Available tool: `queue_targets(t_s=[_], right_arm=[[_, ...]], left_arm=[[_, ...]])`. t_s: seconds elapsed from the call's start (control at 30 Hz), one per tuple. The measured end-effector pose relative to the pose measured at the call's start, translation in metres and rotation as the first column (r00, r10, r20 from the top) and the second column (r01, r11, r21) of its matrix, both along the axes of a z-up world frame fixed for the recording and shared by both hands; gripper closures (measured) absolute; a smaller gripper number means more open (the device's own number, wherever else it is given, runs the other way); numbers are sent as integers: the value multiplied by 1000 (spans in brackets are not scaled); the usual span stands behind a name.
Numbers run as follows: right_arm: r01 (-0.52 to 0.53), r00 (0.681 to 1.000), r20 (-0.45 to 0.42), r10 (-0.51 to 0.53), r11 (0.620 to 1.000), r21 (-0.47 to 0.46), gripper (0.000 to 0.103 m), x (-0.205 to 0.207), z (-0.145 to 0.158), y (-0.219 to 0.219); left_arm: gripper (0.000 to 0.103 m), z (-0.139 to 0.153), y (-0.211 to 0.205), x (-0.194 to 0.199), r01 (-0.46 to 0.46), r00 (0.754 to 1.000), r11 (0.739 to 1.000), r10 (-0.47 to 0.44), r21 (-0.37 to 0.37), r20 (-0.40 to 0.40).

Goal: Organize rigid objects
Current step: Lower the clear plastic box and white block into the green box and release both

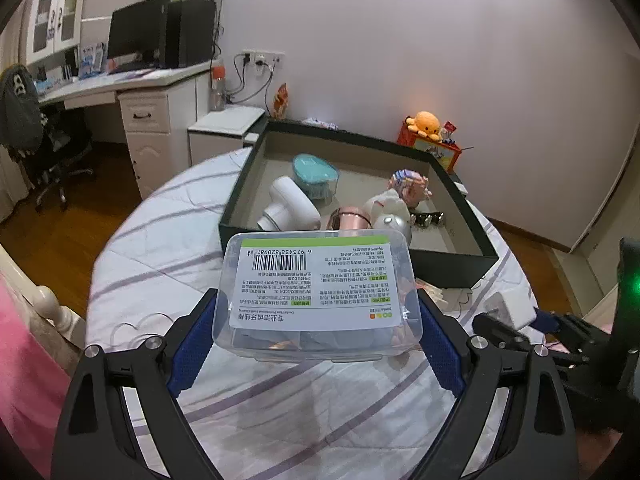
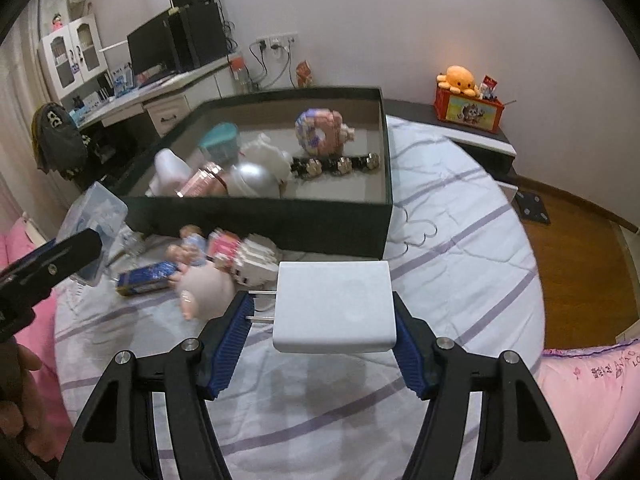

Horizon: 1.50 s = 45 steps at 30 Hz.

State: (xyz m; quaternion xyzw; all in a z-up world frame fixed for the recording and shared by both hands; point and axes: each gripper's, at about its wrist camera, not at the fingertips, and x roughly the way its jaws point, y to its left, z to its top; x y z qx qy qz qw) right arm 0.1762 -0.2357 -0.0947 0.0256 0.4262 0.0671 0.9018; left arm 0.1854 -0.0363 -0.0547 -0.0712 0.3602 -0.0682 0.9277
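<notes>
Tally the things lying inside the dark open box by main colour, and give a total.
White: 2 (handheld device, plush toy)
Teal: 1 (lidded container)
Pink: 1 (metallic cylinder)
Silver: 1 (dome)
Pastel mix: 1 (block figure)
Black: 1 (studded strap)
Total: 7

I'm working in a home bedroom: a bed (image 2: 460,216) with striped sheet and pink quilt (image 2: 592,392), a desk (image 1: 120,84) with monitor (image 1: 136,36), a plush octopus (image 1: 426,122), wood floor (image 2: 580,264).
</notes>
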Motion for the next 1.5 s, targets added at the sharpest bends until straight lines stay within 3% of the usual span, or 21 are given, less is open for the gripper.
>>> queue_targets(t_s=[0.37, 0.73, 0.97, 1.13, 1.5], right_arm=[[-62, 991, 124, 56, 997, 39, 36, -7, 56, 16], [-89, 971, 223, 80, 996, 28, 36, 36, 99, 23], [-77, 978, 196, 69, 996, 36, 36, 85, 85, 18], [-56, 988, 149, 48, 997, 45, 36, 121, 64, 12], [-37, 998, 61, 35, 999, 39, 36, 161, 24, 13]], left_arm=[[11, 44, 4, -7, 5, 997, 999, -8, 38, 83], [11, 74, 4, 44, 21, 989, 999, -28, 48, 146], [11, 58, -9, 95, 45, 993, 997, -51, 56, 103], [11, 32, -17, 132, 58, 997, 997, -60, 54, 45], [11, 6, -22, 170, 66, 998, 996, -66, 65, -9]])
